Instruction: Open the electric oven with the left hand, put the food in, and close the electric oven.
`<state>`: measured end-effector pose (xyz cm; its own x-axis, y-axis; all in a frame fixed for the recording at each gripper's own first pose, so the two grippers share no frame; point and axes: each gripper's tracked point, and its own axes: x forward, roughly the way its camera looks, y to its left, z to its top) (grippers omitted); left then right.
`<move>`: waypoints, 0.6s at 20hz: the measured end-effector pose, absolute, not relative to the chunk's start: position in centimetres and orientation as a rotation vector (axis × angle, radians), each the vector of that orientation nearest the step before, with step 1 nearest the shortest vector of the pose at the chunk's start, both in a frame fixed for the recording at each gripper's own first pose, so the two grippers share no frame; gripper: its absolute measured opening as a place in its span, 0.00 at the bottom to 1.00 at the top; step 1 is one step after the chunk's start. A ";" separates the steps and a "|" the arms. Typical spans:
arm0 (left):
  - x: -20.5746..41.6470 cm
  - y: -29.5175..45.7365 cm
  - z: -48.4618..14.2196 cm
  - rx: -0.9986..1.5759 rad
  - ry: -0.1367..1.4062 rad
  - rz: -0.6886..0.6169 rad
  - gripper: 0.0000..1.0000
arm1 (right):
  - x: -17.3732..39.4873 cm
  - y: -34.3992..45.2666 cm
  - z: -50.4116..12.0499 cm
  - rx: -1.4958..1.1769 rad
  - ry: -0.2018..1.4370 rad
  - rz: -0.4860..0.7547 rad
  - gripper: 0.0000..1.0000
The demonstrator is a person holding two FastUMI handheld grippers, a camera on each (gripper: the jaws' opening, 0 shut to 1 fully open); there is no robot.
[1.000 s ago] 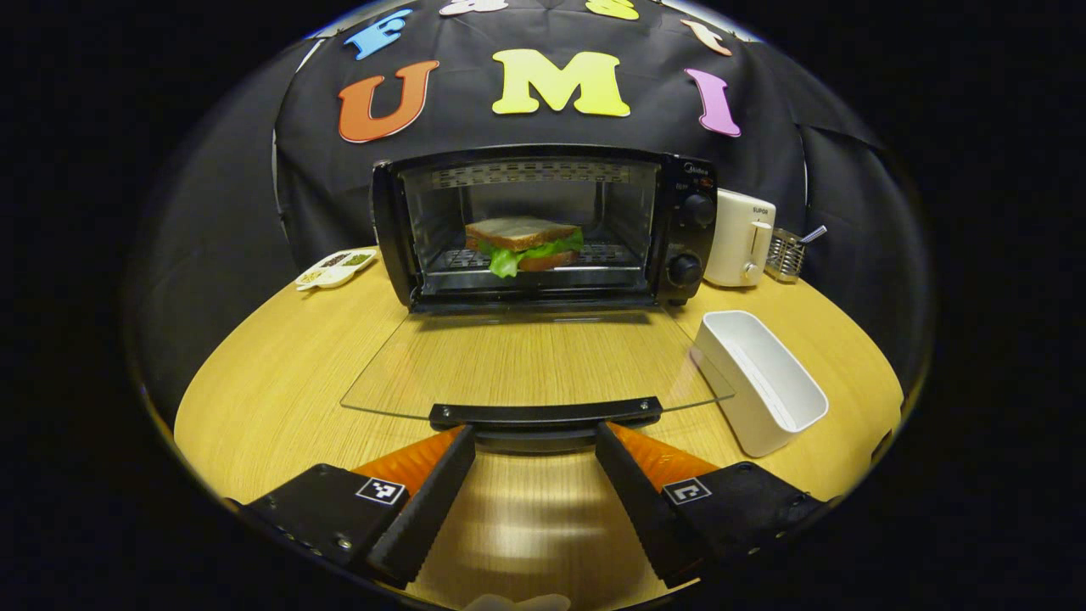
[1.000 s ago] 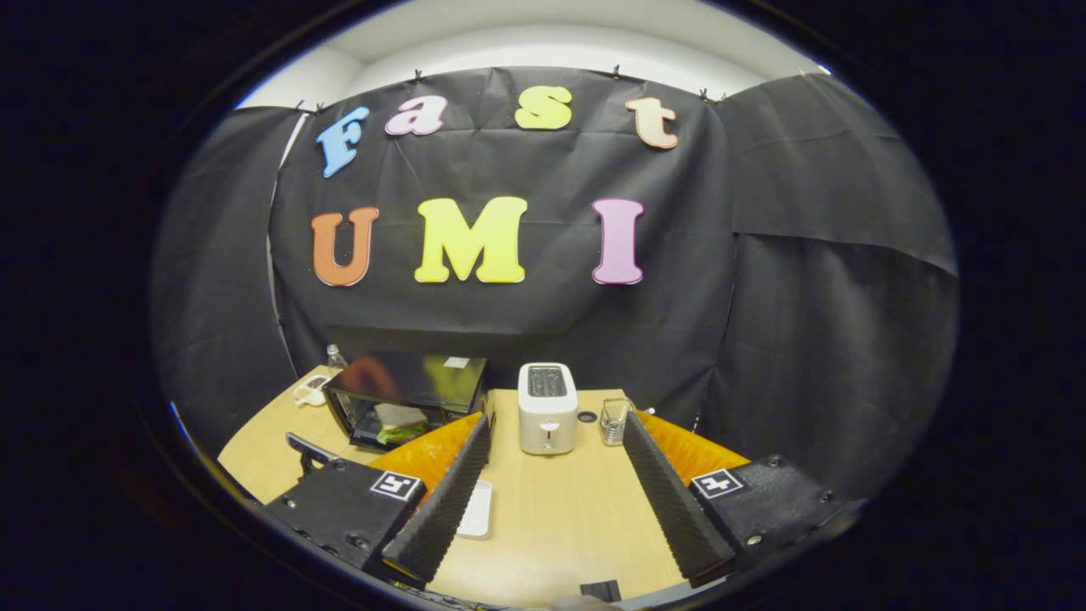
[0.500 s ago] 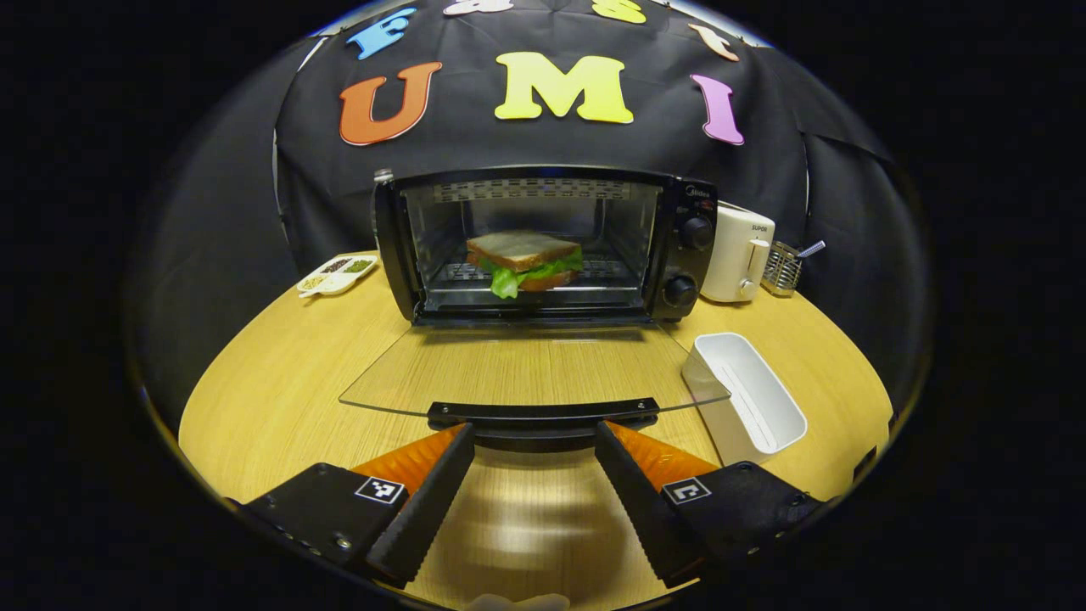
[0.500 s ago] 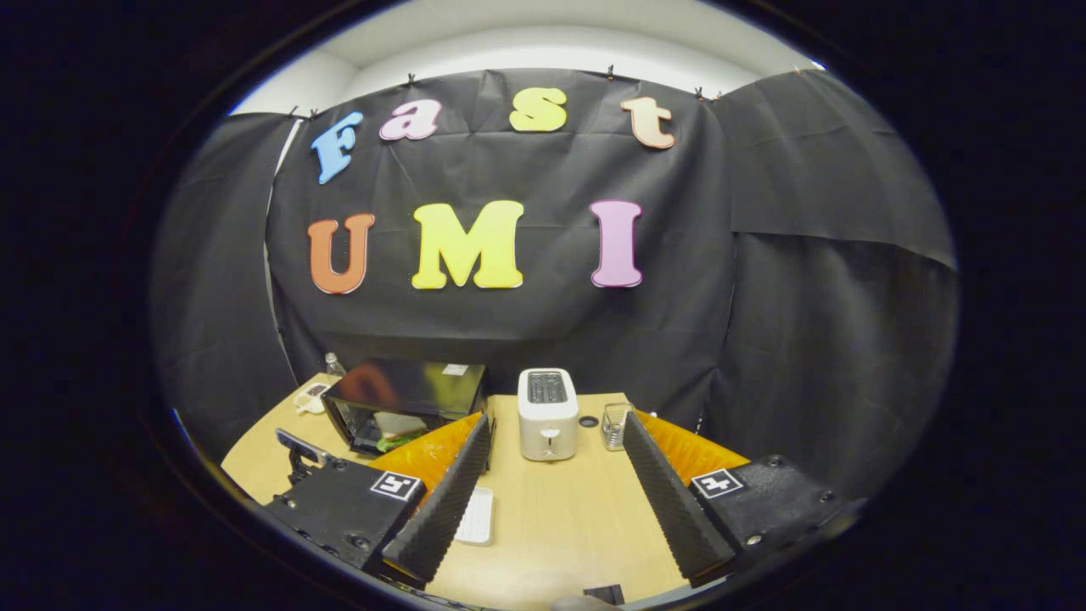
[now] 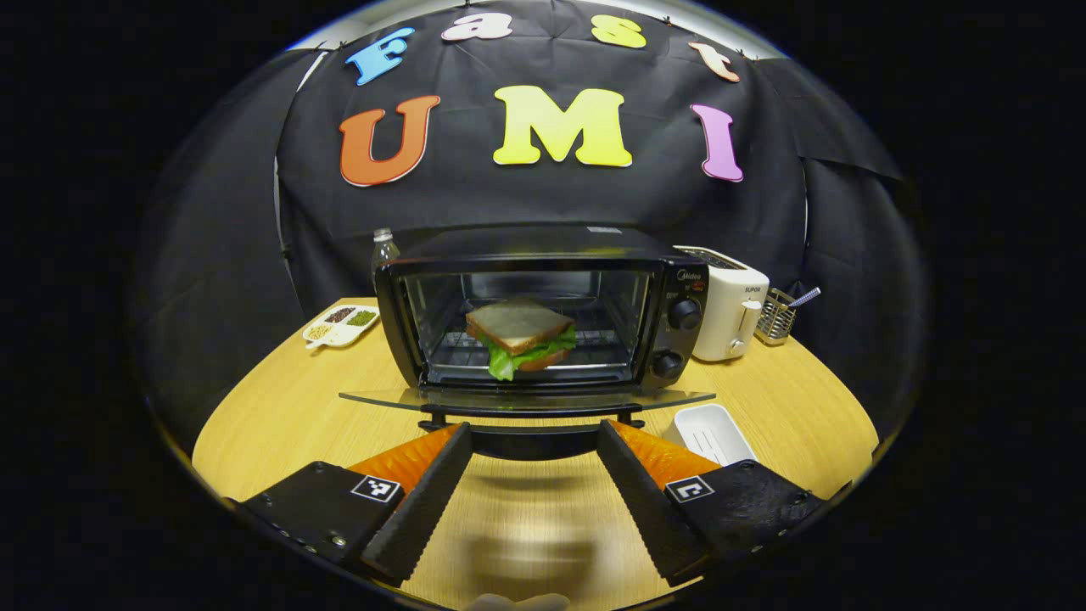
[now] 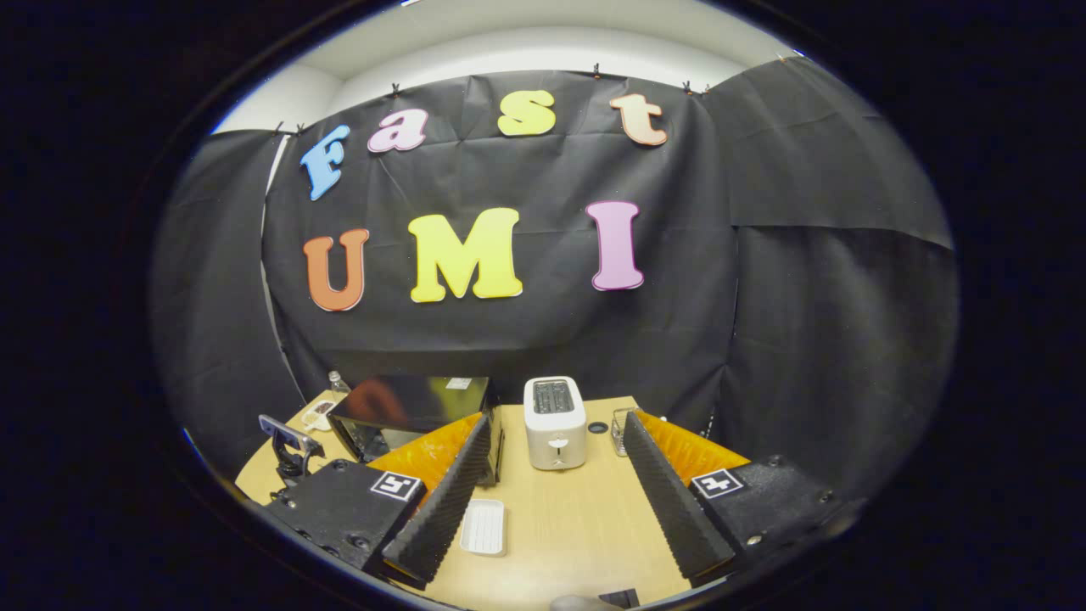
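Nearest the left gripper view's camera, the left gripper (image 5: 533, 441) is sitting with fingers apart beside the oven door's handle (image 5: 528, 418). Beyond, the sandwich (image 5: 519, 338) is lying inside the electric oven (image 5: 543, 314). Above the table (image 6: 577, 526), the right gripper (image 6: 556, 441) is hanging spread.

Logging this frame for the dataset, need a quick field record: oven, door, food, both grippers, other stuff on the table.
oven: black electric oven, at the back of the wooden table
door: glass door open, seen nearly edge-on, handle toward the camera
food: sandwich with lettuce, on the rack inside the oven
left gripper: jaws open, just below the door handle; contact unclear
right gripper: jaws open, empty, above the table
other: white toaster, white tray, sectioned dish, wire holder, bottle
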<state>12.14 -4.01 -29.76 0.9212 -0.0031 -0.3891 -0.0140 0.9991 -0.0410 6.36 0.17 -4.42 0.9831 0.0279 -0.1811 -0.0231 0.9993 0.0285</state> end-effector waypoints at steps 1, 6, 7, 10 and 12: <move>12.6 -3.9 -29.4 -0.044 0.394 0.008 0.98 | 6.6 0.1 -4.4 0.026 0.181 0.026 1.00; 15.6 -3.8 -27.9 -0.052 0.375 0.020 0.97 | 7.3 0.3 -4.4 0.031 0.185 0.032 1.00; 16.0 -3.8 -27.6 -0.055 0.370 0.024 0.98 | 7.5 0.3 -4.4 0.034 0.183 0.034 1.00; 16.6 -3.7 -27.1 -0.042 0.356 0.020 0.98 | 7.5 0.3 -4.3 0.031 0.180 0.037 0.90; 16.6 -3.7 -27.2 -0.038 0.359 0.017 0.98 | 7.6 0.3 -4.3 0.028 0.178 0.038 1.00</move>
